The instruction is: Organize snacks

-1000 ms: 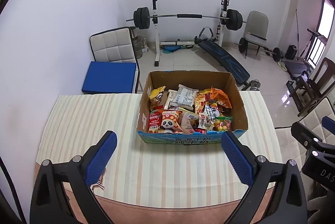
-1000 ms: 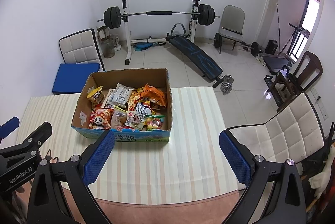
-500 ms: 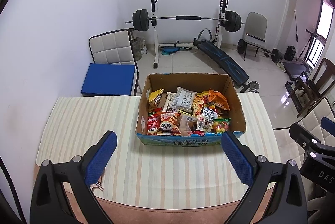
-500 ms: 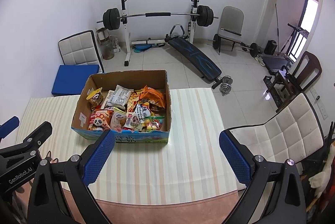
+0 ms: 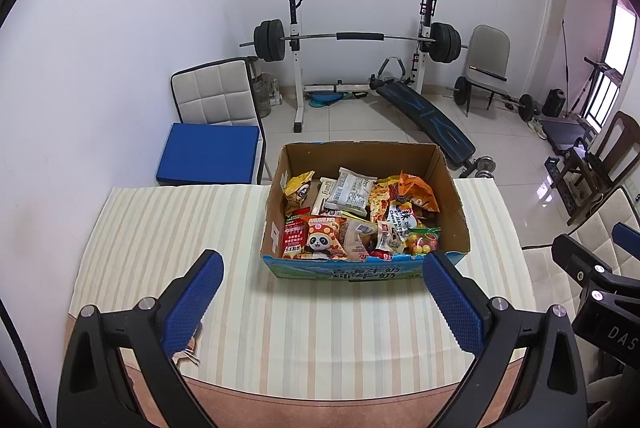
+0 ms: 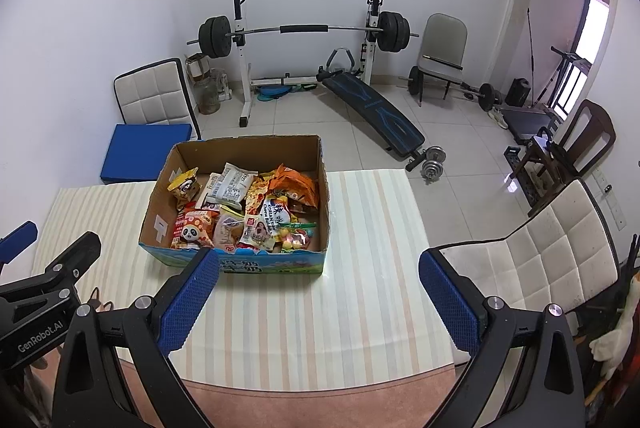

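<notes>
An open cardboard box (image 5: 450, 184) stands on the striped table, full of several snack packets, among them a panda packet (image 5: 320, 242) and an orange bag (image 5: 416, 188). The box also shows in the right wrist view (image 6: 324, 196). My left gripper (image 5: 320, 296) is open and empty, above the table just in front of the box. My right gripper (image 6: 318, 294) is open and empty, in front of the box and to its right. Each gripper shows at the edge of the other's view.
The striped tablecloth (image 5: 168, 228) covers the table; its front edge is near me. A blue-cushioned chair (image 5: 208, 152) stands behind the table on the left, a white padded chair (image 6: 540, 260) on the right. Weight bench and barbell rack (image 5: 360, 40) stand on the floor behind.
Both grippers have pulled back and risen slightly, so the box appears a little farther away. Both stay open and empty.
</notes>
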Motion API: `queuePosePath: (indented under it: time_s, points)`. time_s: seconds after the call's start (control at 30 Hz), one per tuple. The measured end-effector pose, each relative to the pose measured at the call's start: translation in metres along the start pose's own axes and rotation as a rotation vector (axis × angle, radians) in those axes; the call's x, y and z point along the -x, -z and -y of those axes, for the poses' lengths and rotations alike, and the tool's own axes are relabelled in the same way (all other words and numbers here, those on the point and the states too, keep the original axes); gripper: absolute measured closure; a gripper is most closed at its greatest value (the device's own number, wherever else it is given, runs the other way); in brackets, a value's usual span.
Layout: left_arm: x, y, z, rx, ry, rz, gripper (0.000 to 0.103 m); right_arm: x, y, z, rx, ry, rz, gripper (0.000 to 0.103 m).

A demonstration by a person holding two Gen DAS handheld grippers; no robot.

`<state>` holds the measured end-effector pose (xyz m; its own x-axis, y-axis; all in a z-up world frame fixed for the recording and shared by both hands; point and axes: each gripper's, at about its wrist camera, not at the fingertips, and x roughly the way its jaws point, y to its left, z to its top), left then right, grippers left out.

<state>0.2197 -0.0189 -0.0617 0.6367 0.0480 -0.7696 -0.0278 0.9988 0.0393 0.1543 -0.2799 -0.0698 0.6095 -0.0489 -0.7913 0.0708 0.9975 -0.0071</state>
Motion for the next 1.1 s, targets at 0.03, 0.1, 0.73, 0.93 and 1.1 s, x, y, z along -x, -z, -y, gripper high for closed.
queuePosePath:
  time_s: [0.03, 0.1, 0.73, 0.93, 1.1]
  points:
    - [0.000, 0.000, 0.000, 0.000, -0.002, 0.001, 0.001, 0.001, 0.000, 0.000, 0.000, -0.003, -0.001, 0.001]
    - [0.001, 0.000, 0.000, 0.001, -0.001, 0.002, 0.001, 0.001, 0.000, 0.000, 0.006, 0.003, 0.002, 0.001]
    - [0.006, -0.002, 0.000, 0.000, 0.005, 0.008, 0.001, 0.004, -0.002, 0.001, 0.010, 0.006, 0.005, 0.001]
    - [0.010, -0.004, 0.002, -0.006, 0.007, 0.019, 0.001, 0.008, -0.003, 0.003, 0.007, 0.011, 0.017, 0.001]
    - [0.010, -0.006, 0.001, -0.010, 0.008, 0.026, 0.001, 0.009, -0.004, 0.003, 0.007, 0.012, 0.023, 0.001]
